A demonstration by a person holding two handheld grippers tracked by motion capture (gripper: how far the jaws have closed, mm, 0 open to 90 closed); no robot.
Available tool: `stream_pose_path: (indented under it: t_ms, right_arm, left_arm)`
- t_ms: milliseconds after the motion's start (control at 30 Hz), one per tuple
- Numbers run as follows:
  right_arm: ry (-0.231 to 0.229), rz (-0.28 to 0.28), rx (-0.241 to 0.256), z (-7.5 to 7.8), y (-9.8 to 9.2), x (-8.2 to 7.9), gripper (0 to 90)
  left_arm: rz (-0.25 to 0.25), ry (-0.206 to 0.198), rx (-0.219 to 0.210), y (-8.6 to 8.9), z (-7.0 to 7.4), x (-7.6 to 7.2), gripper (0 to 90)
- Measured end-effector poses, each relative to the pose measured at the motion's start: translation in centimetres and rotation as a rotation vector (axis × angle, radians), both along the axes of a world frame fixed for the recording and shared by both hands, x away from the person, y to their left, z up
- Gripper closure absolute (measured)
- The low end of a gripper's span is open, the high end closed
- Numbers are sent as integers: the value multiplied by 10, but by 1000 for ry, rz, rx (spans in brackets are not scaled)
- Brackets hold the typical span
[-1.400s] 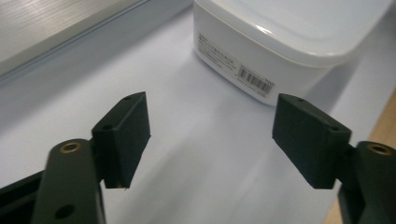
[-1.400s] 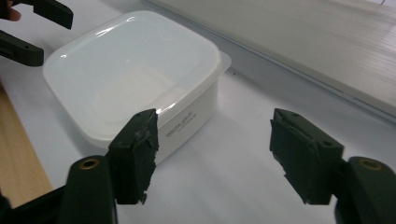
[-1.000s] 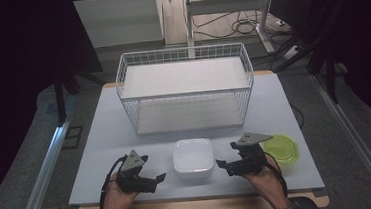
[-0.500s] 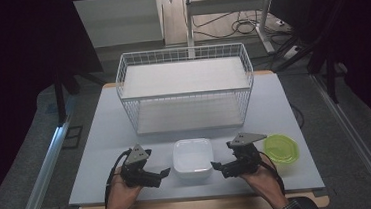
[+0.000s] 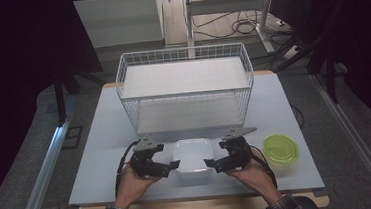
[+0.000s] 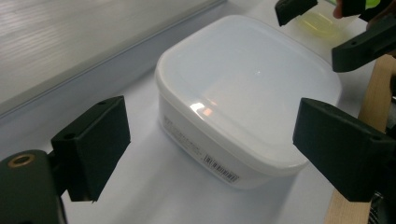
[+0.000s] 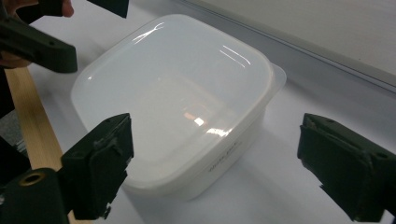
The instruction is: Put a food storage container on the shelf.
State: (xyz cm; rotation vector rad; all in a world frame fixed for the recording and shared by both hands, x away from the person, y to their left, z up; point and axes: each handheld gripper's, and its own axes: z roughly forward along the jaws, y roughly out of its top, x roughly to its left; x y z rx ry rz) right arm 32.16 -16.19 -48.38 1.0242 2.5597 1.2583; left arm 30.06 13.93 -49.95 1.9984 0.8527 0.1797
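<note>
A white lidded plastic container (image 5: 192,156) sits near the table's front edge, between the two grippers. My left gripper (image 5: 167,167) is just to its left, open, jaws pointing at its side; the left gripper view has the container (image 6: 243,88) between and beyond the spread jaws. My right gripper (image 5: 212,163) is open too, close against the box's right side. Its own view holds the container (image 7: 177,98) ahead of the wide jaws, with the other gripper's jaws at top left. Neither holds anything.
A white wire basket (image 5: 184,87) stands across the middle of the table behind the container. A round green lidded container (image 5: 280,149) lies to the right of my right hand. The wooden front edge (image 5: 191,207) of the table runs just below both hands.
Both grippers have moved inward toward the white container from either side and now flank it closely. The container has not moved.
</note>
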Motion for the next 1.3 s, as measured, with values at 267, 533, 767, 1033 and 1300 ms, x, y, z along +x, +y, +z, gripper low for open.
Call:
stream_pose_path:
  t_ms: [267, 533, 767, 1033, 1300]
  right_arm:
    - [82, 7, 12, -6, 9, 11, 175]
    - [178, 10, 35, -5, 9, 12, 282]
    - [178, -35, 35, 5, 2, 1, 525]
    - [259, -112, 87, 10, -5, -5, 680]
    - [242, -149, 140, 12, -8, -9, 782]
  left_arm:
    - [-48, 72, -6, -10, -9, 12, 83]
    - [-65, 143, -57, -12, -12, 8, 151]
    - [0, 169, -61, -5, -3, -5, 366]
    - [109, 181, -94, -2, 5, -21, 597]
    - [180, 176, -155, 3, 9, -27, 745]
